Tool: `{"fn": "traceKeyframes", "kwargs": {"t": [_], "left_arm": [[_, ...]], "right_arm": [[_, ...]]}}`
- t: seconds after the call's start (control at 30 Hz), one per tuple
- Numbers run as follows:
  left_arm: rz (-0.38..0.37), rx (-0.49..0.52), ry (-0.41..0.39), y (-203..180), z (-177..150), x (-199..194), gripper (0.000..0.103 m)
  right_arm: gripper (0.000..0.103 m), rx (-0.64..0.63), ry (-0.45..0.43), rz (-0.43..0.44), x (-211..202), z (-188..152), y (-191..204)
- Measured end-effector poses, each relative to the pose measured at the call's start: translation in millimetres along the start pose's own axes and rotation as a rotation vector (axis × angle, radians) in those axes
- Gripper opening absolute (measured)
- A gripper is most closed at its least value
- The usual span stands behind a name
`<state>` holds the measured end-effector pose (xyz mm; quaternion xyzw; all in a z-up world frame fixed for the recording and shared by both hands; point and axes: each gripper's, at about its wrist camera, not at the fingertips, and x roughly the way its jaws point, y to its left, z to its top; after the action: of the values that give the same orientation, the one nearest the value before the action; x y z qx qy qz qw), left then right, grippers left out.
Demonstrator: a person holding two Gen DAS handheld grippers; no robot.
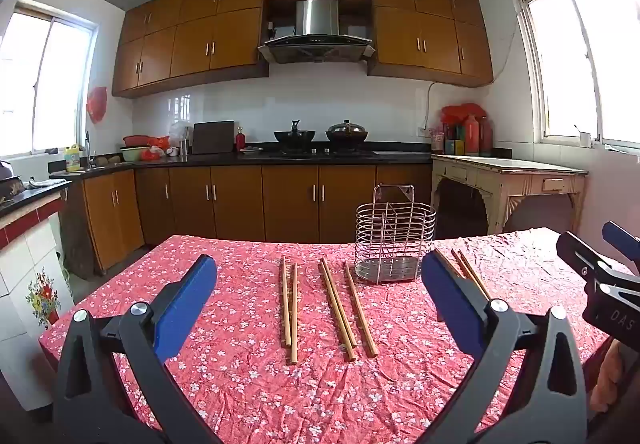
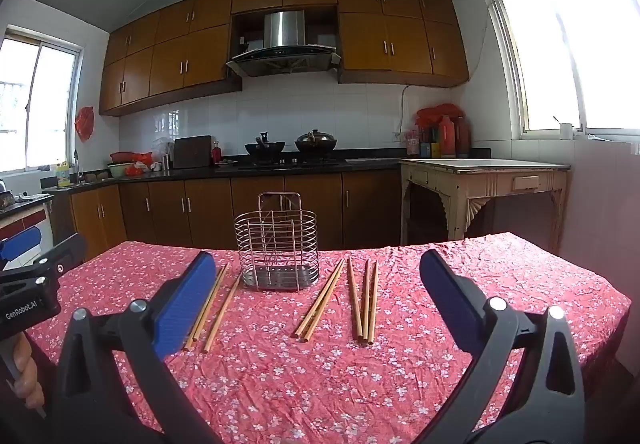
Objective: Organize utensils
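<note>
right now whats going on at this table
A person holds a tool in each hand over the red floral tablecloth. The left tool and right tool are both open and hold nothing. The wooden chopsticks lie loose on either side of the wire utensil holder, which looks empty.

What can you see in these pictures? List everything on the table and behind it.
chopsticks: ten, light wood, flat on the table, five to the left of the holder and five to the right
utensil holder: one, silver wire, upright mid-table, empty
tablecloth: one, red floral, covering the table
woks: two, black, on the stove behind
cabinets: brown, above and below the counter
side table: one, cream, by the right wall
left gripper: blue pads, open
right gripper: blue pads, open
</note>
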<state>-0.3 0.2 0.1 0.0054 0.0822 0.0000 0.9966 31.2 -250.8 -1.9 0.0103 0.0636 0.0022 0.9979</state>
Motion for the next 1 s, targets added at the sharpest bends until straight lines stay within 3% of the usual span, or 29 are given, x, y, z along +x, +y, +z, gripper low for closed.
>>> {"fn": "traceKeyframes", "kwargs": {"t": [1.0], "left_arm": [[-0.005,0.005,0.004,4.0,0.1,-4.8,0.101]], "right_arm": [[0.099,0.001,-0.004,0.000,-0.7,-0.2,-0.1]]}}
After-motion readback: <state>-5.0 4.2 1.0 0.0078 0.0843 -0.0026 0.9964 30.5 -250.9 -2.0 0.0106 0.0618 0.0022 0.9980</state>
